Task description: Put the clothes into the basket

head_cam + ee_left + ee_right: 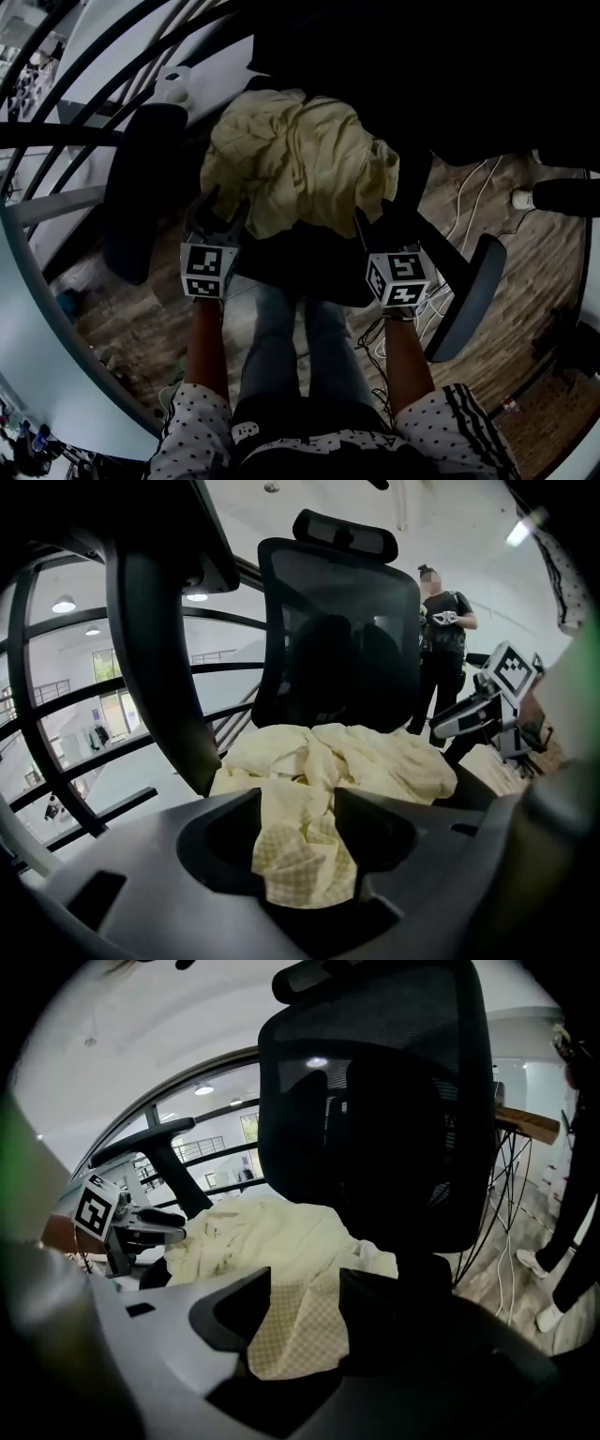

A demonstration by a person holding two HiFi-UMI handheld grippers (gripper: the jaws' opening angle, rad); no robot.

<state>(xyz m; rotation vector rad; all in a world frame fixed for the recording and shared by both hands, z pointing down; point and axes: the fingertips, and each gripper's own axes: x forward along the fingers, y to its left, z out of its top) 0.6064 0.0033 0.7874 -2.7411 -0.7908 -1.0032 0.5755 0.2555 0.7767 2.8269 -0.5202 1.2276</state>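
Yellow cloth point(305, 855) clamped between fingers point(380, 832) of left gripper point(298, 801), right gripper point(305, 1283)

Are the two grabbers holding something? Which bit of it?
Yes. Both hold the pale yellow garment lying on the chair: the left gripper pinches its near left edge, the right gripper its near right edge.
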